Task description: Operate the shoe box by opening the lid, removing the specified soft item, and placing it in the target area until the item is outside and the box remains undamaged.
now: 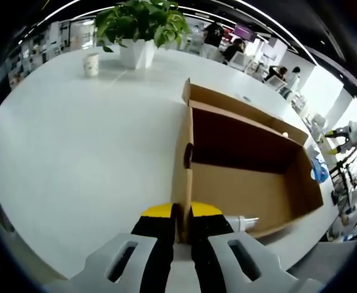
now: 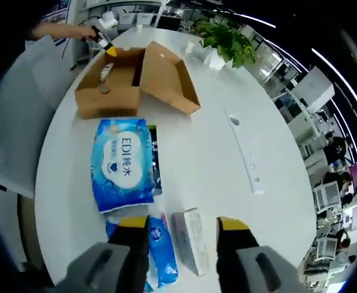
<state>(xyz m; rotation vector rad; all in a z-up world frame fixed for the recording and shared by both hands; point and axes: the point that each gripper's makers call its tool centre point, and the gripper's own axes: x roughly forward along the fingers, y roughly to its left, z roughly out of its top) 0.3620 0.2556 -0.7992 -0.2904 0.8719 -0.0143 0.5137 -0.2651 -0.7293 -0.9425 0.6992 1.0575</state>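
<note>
In the left gripper view, the left gripper (image 1: 182, 215) is clamped on the near wall of the open shoe box (image 1: 245, 165), which lies on the white table (image 1: 74, 152).

In the right gripper view, the right gripper (image 2: 183, 223) hangs open above a small white box (image 2: 191, 239). The blue wipes pack (image 2: 122, 162) lies just beyond its jaws, outside the shoe box (image 2: 135, 82) farther off.

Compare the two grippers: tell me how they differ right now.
The left gripper is shut on the cardboard box wall; the right gripper is open and holds nothing. The left is at the box; the right hovers over the tissue packs and a small white box. Both have yellow-tipped black jaws.
</note>
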